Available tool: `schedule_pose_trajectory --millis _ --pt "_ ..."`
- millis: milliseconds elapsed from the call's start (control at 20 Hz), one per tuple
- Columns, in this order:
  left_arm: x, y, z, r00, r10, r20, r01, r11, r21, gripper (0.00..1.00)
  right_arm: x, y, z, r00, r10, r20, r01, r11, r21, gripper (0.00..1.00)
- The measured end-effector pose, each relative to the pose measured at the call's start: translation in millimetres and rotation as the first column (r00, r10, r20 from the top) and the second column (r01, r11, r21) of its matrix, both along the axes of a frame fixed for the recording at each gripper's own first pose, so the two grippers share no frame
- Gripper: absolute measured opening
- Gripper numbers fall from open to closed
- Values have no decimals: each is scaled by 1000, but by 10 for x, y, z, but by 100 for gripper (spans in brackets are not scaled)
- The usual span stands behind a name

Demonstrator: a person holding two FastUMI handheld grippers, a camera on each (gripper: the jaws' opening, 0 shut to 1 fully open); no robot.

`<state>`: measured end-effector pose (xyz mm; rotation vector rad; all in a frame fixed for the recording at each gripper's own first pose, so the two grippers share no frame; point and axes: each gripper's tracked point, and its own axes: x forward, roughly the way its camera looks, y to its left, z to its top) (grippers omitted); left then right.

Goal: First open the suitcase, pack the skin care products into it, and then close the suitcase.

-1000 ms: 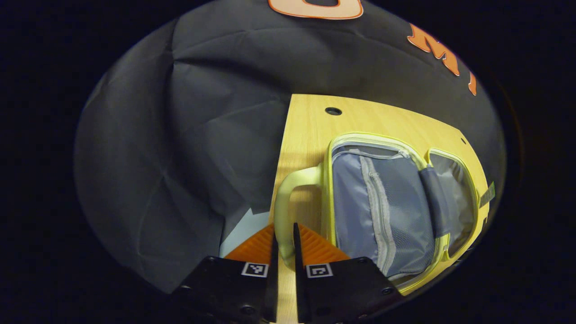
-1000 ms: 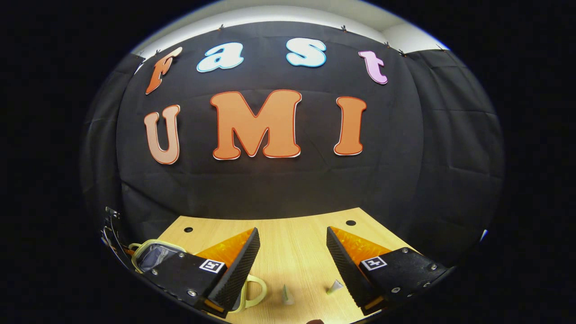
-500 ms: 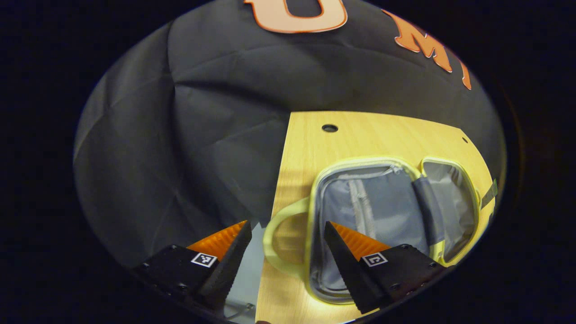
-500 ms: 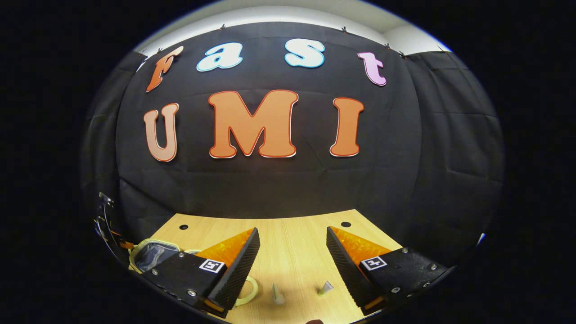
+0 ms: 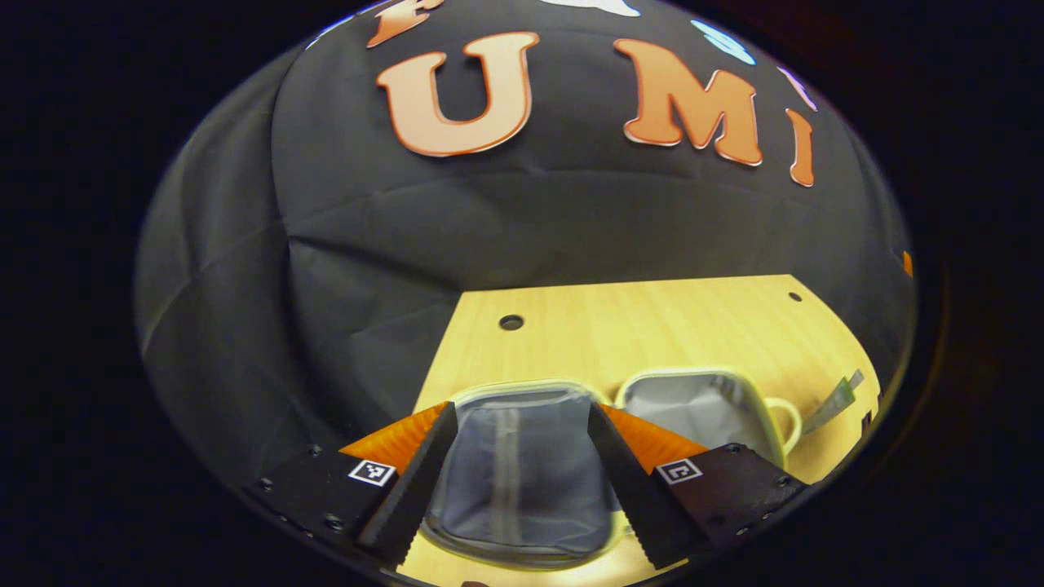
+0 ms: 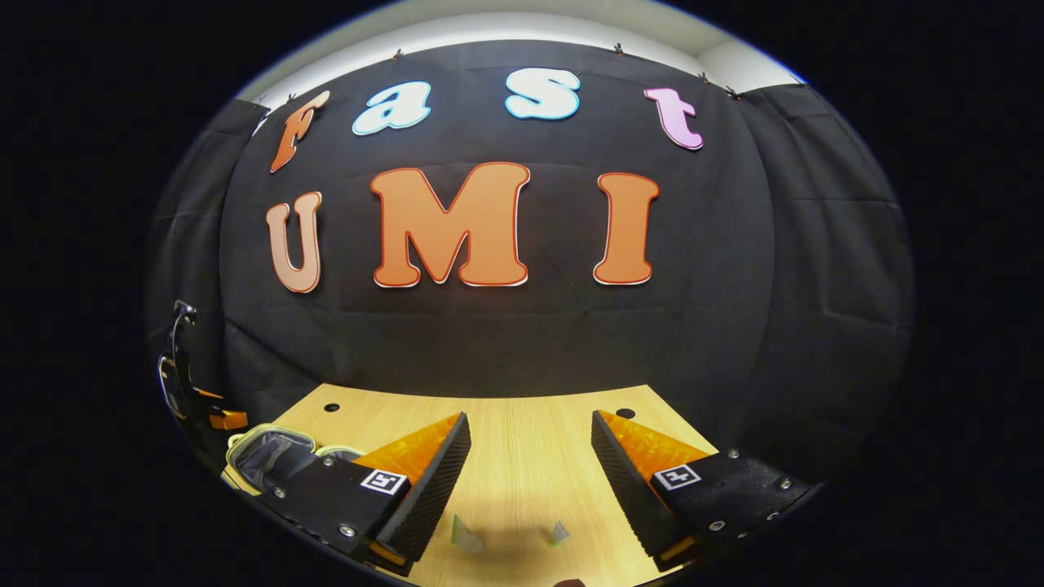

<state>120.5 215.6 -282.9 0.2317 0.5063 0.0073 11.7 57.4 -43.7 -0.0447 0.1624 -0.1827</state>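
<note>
Left gripper (image 5: 518,481): released, fingers spread wide, nothing between them, hovering over the near half of the small pale-yellow-trimmed suitcase w/ grey fabric lining (image 5: 522,481). Suitcase lies opened flat on the light wooden worktop (image 5: 652,326), both halves up: near half has a grey zip panel running down its middle, the other half (image 5: 701,408) sits beside it toward the worktop's right edge, w/ a pale yellow loop handle (image 5: 785,420) on its outer side. A thin greenish sachet-like item (image 5: 832,399) lies near the right edge, just past the handle; can't tell what it is exactly.

Right gripper (image 6: 530,489): also released, fingers well apart, empty, held above the worktop's (image 6: 522,424) front part. Two small pale cone-shaped skin care items (image 6: 466,534) (image 6: 558,533) on the wood below, between the fingers, apart from each other, blurred. Suitcase (image 6: 269,452) at the worktop's left end, open, partly behind the left finger. The other gripper (image 6: 183,383) shows at the far left edge. Round holes near the worktop's back corners (image 6: 331,407) (image 6: 625,413).
</note>
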Motion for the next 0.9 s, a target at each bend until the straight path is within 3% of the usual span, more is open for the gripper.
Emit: schedule_pose_trajectory --millis 300,550,900 --pt "-207 -1424 102 997 -71 40 73 995 -63 100 27 -520 -20 997 69 -22 -69 997 -20 95" --pt "-332 -2456 -114 992 -123 9 123 989 -82 100 -37 -903 -65 992 118 -48 -119 992 -27 95" --pt "-423 -3597 -386 977 -213 5 213 973 -90 100 -226 -1455 -208 990 109 -84 -111 994 -16 95"
